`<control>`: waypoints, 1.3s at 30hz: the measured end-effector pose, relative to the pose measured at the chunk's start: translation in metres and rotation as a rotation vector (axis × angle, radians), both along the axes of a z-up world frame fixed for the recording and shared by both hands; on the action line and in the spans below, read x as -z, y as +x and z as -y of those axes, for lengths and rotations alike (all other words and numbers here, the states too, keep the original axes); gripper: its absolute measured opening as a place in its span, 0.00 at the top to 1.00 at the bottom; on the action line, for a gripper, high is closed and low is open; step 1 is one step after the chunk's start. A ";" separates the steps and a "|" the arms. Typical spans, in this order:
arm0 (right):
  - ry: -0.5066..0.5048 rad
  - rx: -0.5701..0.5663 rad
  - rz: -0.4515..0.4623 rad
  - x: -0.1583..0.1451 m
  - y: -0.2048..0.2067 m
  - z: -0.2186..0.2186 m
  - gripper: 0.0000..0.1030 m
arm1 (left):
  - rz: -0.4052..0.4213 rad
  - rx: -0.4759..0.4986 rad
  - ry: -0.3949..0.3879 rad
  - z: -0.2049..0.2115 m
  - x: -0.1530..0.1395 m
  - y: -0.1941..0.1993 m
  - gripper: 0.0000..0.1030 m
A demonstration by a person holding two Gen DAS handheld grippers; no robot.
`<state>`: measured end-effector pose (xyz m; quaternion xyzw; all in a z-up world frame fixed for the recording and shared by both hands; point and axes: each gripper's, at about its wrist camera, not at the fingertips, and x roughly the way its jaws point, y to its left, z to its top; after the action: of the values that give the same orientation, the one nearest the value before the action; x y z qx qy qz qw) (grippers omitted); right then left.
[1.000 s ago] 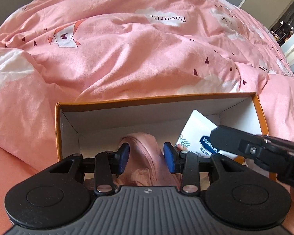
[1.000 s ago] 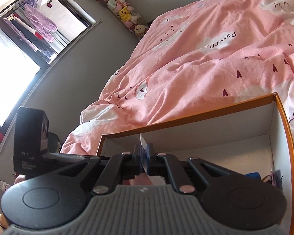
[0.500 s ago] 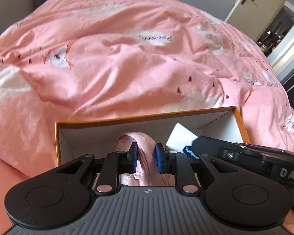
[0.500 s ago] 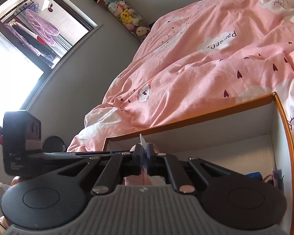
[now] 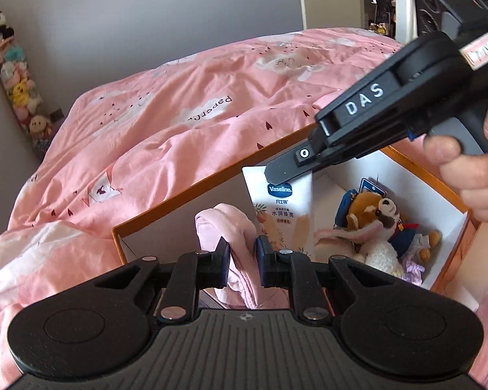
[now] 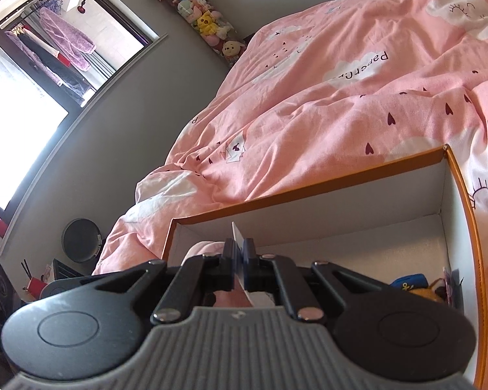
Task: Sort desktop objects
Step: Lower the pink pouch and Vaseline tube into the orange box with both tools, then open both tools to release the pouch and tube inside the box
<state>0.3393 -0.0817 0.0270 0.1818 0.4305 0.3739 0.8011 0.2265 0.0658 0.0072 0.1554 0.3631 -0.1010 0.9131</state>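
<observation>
pink cloth (image 5: 240, 247) betw. left gripper (image 5: 242, 255) pads – vaseline tube (image 5: 281, 211) in right gripper (image 6: 239, 258)

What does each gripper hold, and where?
Right gripper pinches the Vaseline tube by its flat top end. Left gripper clamps the pink cloth on a raised fold.

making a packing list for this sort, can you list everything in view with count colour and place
box: 1, orange rim, white inside, on the bed
bedcover: 1, pink with white clouds, behind the box
Vaseline tube: 1, white, upright over the box, pinched at its top edge
pink cloth: 1, pale pink, in the box's left part
plush dog: 1, brown and white, in the box's right part
plush toy column: 1, mixed colours, against the grey wall
left hand-held gripper: 1, black, shut on the pink cloth
right hand-held gripper: 1, black, shut on the Vaseline tube
hand: 1, holding the right hand-held gripper
</observation>
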 end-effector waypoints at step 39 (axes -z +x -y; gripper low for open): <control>-0.089 -0.069 0.244 -0.021 -0.003 -0.102 0.96 | -0.073 -0.180 -0.171 -0.003 0.038 -0.033 0.86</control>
<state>0.3358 0.0206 0.0483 0.0845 0.3518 0.4010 0.8416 0.1936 0.0684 -0.0306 0.0400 0.3985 -0.0547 0.9147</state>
